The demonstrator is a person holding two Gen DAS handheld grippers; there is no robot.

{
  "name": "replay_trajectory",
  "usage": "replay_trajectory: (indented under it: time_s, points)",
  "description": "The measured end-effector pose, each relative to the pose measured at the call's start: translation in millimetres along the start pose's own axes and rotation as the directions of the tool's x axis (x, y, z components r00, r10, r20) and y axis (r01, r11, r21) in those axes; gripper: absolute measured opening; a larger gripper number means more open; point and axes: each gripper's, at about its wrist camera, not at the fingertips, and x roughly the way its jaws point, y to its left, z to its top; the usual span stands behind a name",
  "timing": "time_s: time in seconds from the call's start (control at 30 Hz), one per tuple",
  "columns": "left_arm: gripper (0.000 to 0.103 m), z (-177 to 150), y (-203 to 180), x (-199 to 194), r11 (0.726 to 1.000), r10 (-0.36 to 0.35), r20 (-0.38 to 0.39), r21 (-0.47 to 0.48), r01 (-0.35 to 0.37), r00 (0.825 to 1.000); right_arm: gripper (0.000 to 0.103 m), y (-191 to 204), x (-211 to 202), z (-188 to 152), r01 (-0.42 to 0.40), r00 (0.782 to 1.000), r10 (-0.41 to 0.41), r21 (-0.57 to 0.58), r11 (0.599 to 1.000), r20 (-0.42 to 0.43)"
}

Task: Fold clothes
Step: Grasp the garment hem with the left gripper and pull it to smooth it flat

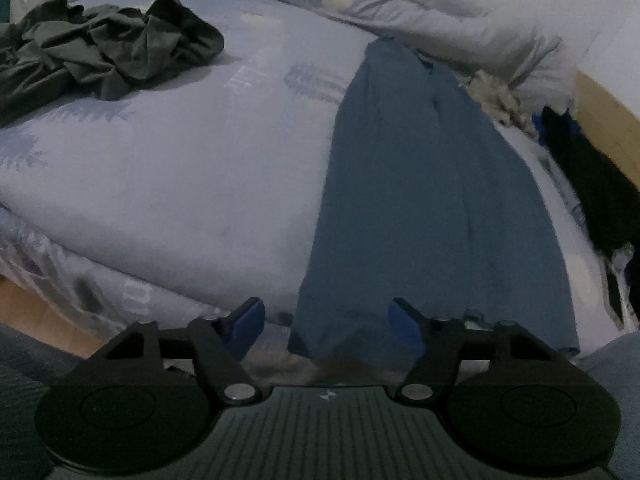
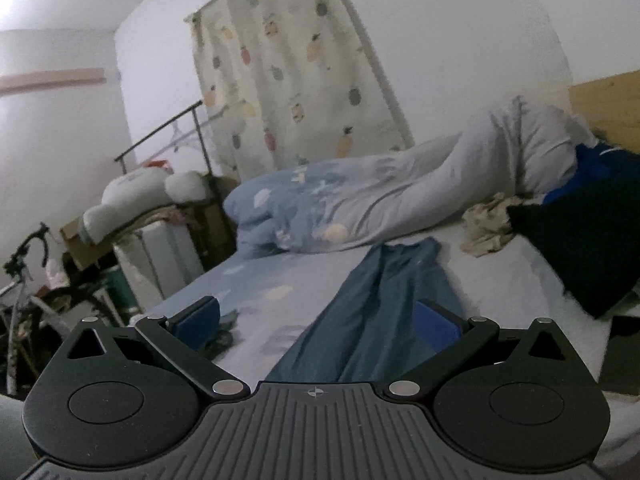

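A blue garment [image 1: 420, 200] lies stretched out long and flat on the pale blue bed sheet [image 1: 180, 180], running away from me. My left gripper [image 1: 326, 312] points down at its near hem. The jaws stand apart, with the left corner of the hem between the blue pads [image 1: 250, 320], and neither pad presses the cloth. In the right wrist view the same blue garment [image 2: 380, 312] runs up the bed. My right gripper [image 2: 316, 308] hovers wide open over its near end, holding nothing. A crumpled dark green garment [image 1: 108, 48] sits at the far left.
A bunched duvet [image 2: 360, 200] lies across the far side of the bed. A beige cloth [image 2: 488, 224] and black clothing [image 2: 580, 248] lie to the right by the wooden headboard [image 2: 604, 108]. A clothes rack [image 2: 168, 128] and clutter stand left of the bed.
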Motion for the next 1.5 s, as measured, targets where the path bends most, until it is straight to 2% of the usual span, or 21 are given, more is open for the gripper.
replay_trajectory:
  time_s: [0.17,0.23,0.3,0.47,0.6,0.73,0.83,0.93,1.0,1.03,1.1,1.17,1.2,1.27,1.33,1.43,1.5]
  points:
    - [0.052,-4,2,13,1.000,0.018,-0.015,-0.009,-0.018,1.000,0.103,3,11,-9,-0.034,0.997,0.036,0.034,0.999,-0.073]
    - [0.038,-6,2,12,1.000,0.003,-0.005,-0.017,-0.003,1.000,0.103,4,13,-11,-0.041,0.996,0.044,0.032,0.999,-0.080]
    - [0.017,-7,1,8,1.000,-0.013,0.008,-0.015,0.013,1.000,0.103,6,15,-13,-0.043,0.995,0.045,0.026,0.999,-0.089]
    - [0.016,-6,6,-12,0.999,-0.023,0.079,-0.037,0.026,0.997,0.103,10,23,-16,-0.024,0.990,0.028,0.029,0.999,-0.138]
    - [0.013,-7,9,-27,0.998,-0.014,0.135,-0.065,0.022,0.991,0.103,15,25,-17,-0.022,0.989,0.024,0.016,1.000,-0.146]
    - [0.013,-8,17,-41,0.990,0.011,0.192,-0.140,0.017,0.981,0.103,21,26,-16,-0.031,0.988,0.032,0.004,1.000,-0.153]
    - [0.013,-7,30,-46,0.972,0.078,0.221,-0.234,-0.024,0.972,0.103,27,27,-16,-0.039,0.986,0.037,-0.012,0.999,-0.161]
    - [0.013,-10,47,-47,0.942,0.136,0.214,-0.331,-0.059,0.967,0.103,33,28,-17,-0.048,0.985,0.043,-0.028,0.998,-0.168]
    - [0.024,-10,53,-46,0.931,0.148,0.206,-0.358,-0.066,0.967,0.103,35,27,-15,-0.052,0.985,0.045,-0.042,0.998,-0.169]
    - [0.027,-10,51,-45,0.936,0.154,0.200,-0.344,-0.078,0.967,0.103,36,26,-16,-0.052,0.985,0.043,-0.048,0.998,-0.170]
    - [0.045,-9,43,-44,0.954,0.165,0.192,-0.278,-0.108,0.967,0.103,37,26,-16,-0.050,0.985,0.040,-0.053,0.997,-0.169]
    - [0.062,-11,17,-45,0.982,0.173,0.225,-0.115,-0.150,0.959,0.103,38,26,-15,-0.048,0.985,0.038,-0.054,0.997,-0.167]
    - [0.067,-13,2,-44,0.986,0.162,0.245,-0.015,-0.163,0.956,0.103,38,26,-15,-0.048,0.985,0.038,-0.052,0.998,-0.166]
    - [0.078,-20,-27,-42,0.967,0.130,0.270,0.177,-0.182,0.954,0.103,36,26,-15,-0.049,0.986,0.040,-0.049,0.998,-0.162]
    - [0.079,-28,-49,-35,0.930,0.114,0.263,0.312,-0.196,0.958,0.103,36,27,-15,-0.050,0.986,0.042,-0.048,0.998,-0.161]
    - [0.078,-38,-69,-19,0.878,0.120,0.220,0.433,-0.207,0.968,0.103,36,28,-16,-0.052,0.985,0.043,-0.048,0.998,-0.166]
    - [0.072,-42,-76,-9,0.856,0.131,0.193,0.472,-0.209,0.972,0.103,36,28,-17,-0.053,0.984,0.045,-0.045,0.998,-0.170]
